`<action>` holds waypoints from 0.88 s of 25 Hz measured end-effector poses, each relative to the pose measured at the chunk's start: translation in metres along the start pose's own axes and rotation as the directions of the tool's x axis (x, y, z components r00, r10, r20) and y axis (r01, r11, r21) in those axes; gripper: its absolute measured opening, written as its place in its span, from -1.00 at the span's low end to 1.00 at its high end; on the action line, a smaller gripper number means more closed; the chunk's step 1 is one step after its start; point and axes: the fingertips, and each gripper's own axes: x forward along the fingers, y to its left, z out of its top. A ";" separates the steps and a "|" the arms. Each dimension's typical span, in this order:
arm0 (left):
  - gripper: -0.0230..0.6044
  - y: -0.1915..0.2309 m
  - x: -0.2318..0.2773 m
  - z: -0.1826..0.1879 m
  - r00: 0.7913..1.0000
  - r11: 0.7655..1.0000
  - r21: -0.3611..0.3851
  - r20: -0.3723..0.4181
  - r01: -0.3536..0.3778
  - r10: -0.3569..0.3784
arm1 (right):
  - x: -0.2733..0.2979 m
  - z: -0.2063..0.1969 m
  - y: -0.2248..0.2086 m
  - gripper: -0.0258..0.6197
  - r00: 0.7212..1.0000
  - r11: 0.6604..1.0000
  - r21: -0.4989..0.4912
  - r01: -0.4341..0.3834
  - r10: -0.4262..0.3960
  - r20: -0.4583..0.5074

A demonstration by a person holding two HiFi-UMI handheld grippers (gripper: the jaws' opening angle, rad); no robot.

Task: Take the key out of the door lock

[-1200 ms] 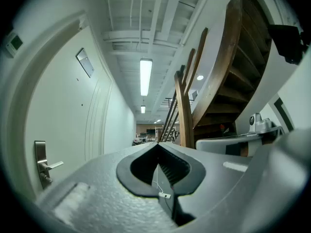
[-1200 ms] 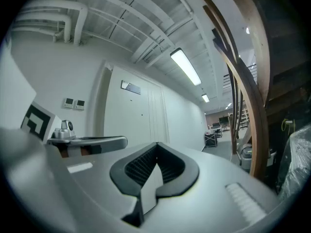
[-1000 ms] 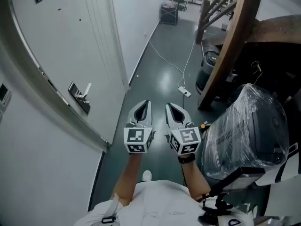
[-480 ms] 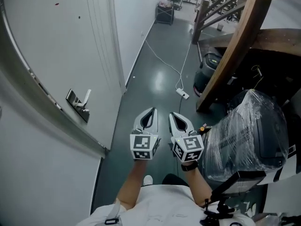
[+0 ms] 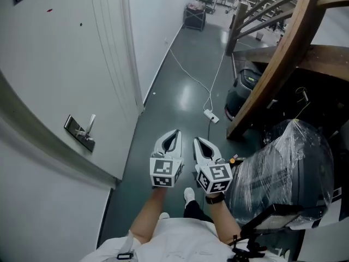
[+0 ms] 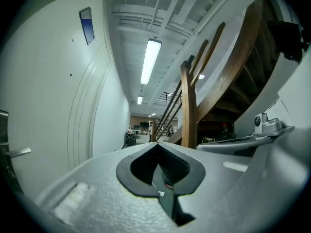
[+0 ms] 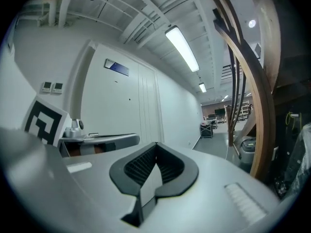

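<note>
A white door point(image 5: 65, 53) fills the left of the head view. On it sits a metal lock plate with a lever handle point(image 5: 79, 131); I cannot make out a key there at this size. My left gripper point(image 5: 174, 134) and right gripper point(image 5: 197, 141) hang side by side over the dark floor, well to the right of the plate. Both are shut with nothing between the jaws. In the left gripper view, the closed left gripper point(image 6: 158, 145) points down the corridor, with the lever handle point(image 6: 13, 153) at the far left edge. In the right gripper view the right gripper point(image 7: 155, 147) is likewise closed and empty.
A white cable and power strip point(image 5: 212, 115) lie on the floor ahead. A slanted wooden stair beam point(image 5: 272, 64) stands to the right, with a dark round bin point(image 5: 245, 86) behind it. A plastic-wrapped bulky object point(image 5: 286, 160) sits close on my right. A cart point(image 5: 194, 15) stands far down the corridor.
The head view has shifted: the lock plate has slid down and to the left in the picture. Both grippers have stayed shut and side by side.
</note>
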 end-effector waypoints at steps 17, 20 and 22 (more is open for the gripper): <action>-0.93 0.096 0.077 0.016 0.903 0.899 0.080 0.024 -0.430 0.429 | 0.155 0.035 -0.031 -0.90 0.905 0.902 0.074 -0.426 0.423 0.046; -0.93 0.142 0.053 0.024 0.843 0.839 0.088 0.041 -0.537 0.536 | 0.183 0.033 0.020 -0.90 0.839 0.836 0.061 -0.545 0.544 0.031; -0.93 0.171 0.035 0.029 0.805 0.800 0.088 0.058 -0.593 0.590 | 0.200 0.028 0.056 -0.90 0.789 0.788 0.055 -0.613 0.614 0.016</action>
